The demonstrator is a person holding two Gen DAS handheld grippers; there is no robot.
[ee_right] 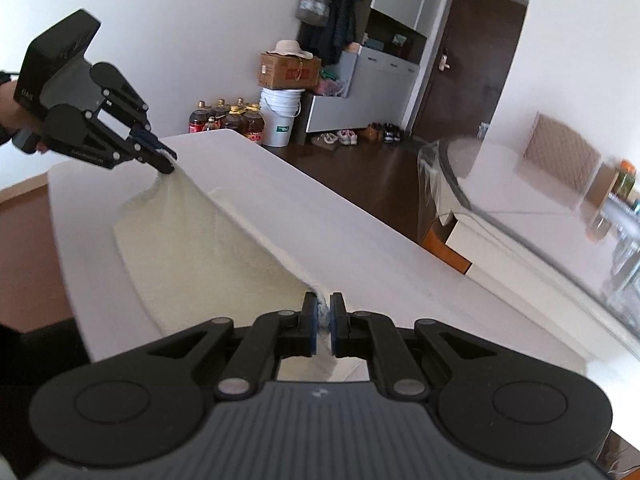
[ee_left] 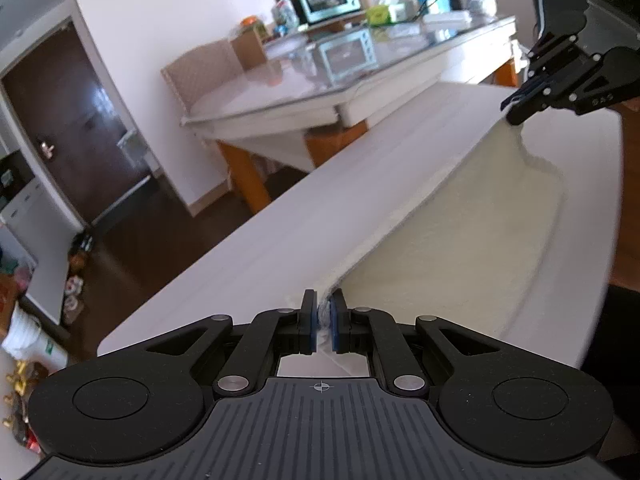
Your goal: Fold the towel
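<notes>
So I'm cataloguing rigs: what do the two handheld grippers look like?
Both match: the left gripper and right gripper are matte black, with ribbed grey bodies, silver rivets on linkage arms, round side discs and blue pads. A dark sleeve shows.

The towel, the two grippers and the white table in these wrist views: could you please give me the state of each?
towel: part lifted, its top edge stretched between both grippers, the rest lying on the table.
left gripper: shut on one corner of the towel.
right gripper: shut on the other corner of the towel.
white table: bears the towel's lower part.
</notes>
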